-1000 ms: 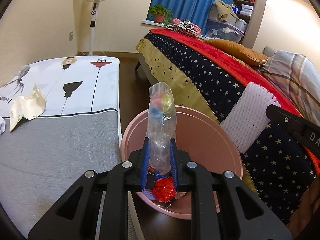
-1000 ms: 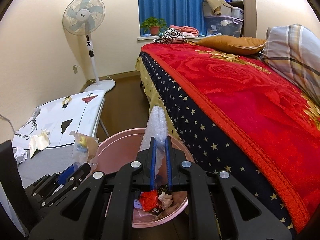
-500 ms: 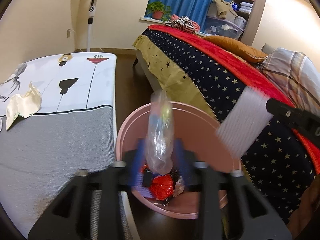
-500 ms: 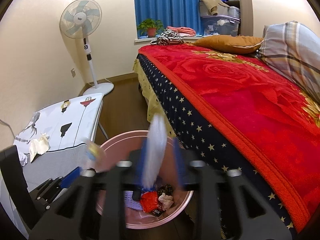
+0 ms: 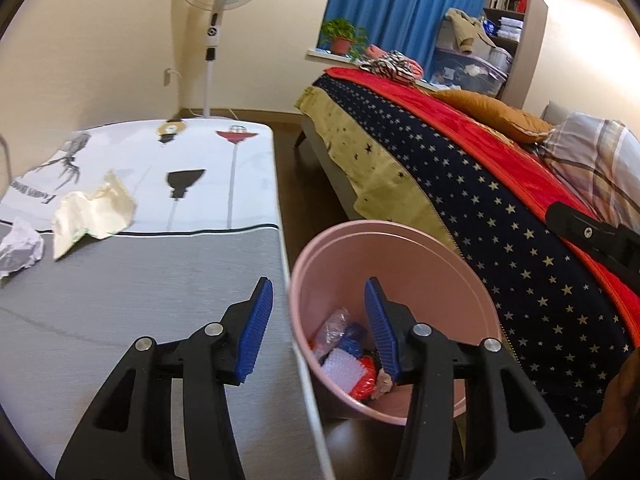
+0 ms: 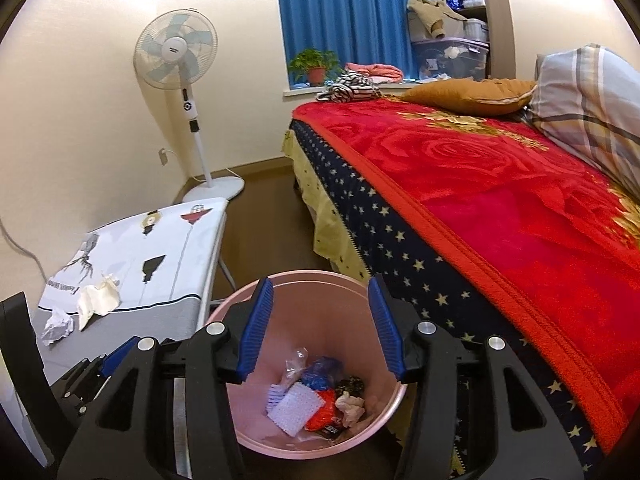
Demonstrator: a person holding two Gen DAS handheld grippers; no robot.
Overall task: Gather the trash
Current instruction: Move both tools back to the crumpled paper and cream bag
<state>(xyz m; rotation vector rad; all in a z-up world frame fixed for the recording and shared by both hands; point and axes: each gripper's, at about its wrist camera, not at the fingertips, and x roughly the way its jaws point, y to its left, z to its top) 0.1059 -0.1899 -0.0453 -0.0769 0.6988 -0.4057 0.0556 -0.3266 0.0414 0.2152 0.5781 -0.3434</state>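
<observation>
Both grippers are pointing downward toward a pink bin [image 6: 384,420] that is standing on the dark floor between a low table [image 5: 132,292] and the bed [image 6: 500,184]. The left gripper [image 5: 319,330] is hanging over the table's edge and the bin's near rim, its blue pads [image 5: 256,328] standing apart with nothing between them. The right gripper [image 6: 319,330] is hovering straight above the bin's mouth, its jaws likewise spread and gripping nothing. Inside the bin, a white foam net [image 6: 295,408], a clear plastic bag [image 6: 294,364], red wrapping and a crumpled tissue are lying in a heap. Two pieces of trash are sitting on the table, well apart from the grippers: a cream paper wad [image 5: 94,210] and, just beside it toward the edge of view, a white crumpled paper [image 5: 18,246]. A standing fan [image 6: 178,56] is rising by the far wall, and a potted plant [image 6: 314,66] is sitting on the sill before blue curtains.
</observation>
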